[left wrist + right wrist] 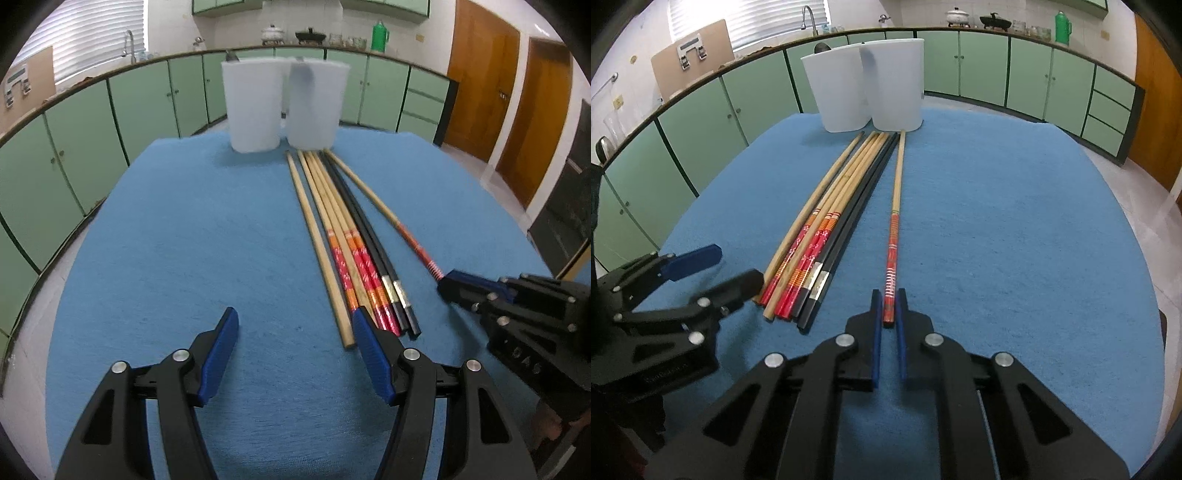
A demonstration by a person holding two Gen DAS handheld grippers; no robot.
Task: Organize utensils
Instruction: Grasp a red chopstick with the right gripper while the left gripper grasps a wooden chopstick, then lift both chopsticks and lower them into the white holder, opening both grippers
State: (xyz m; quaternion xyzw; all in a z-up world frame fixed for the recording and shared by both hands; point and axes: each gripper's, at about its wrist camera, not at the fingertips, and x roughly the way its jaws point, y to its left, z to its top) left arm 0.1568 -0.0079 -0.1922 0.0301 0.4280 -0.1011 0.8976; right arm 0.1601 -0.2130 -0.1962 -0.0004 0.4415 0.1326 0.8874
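A: Jaws on the right gripper (888,308) are clamped on the red end of a lone chopstick (896,192), which lies flat on the blue mat (1015,240), apart from the rest.

B: Why by the end?

A: Likely so it can be tipped upright into a cup. The left gripper (293,330) stands wide and empty beside the bundle of chopsticks (343,236). Farther off, two white cups (864,92) stand touching, probably where everything goes.
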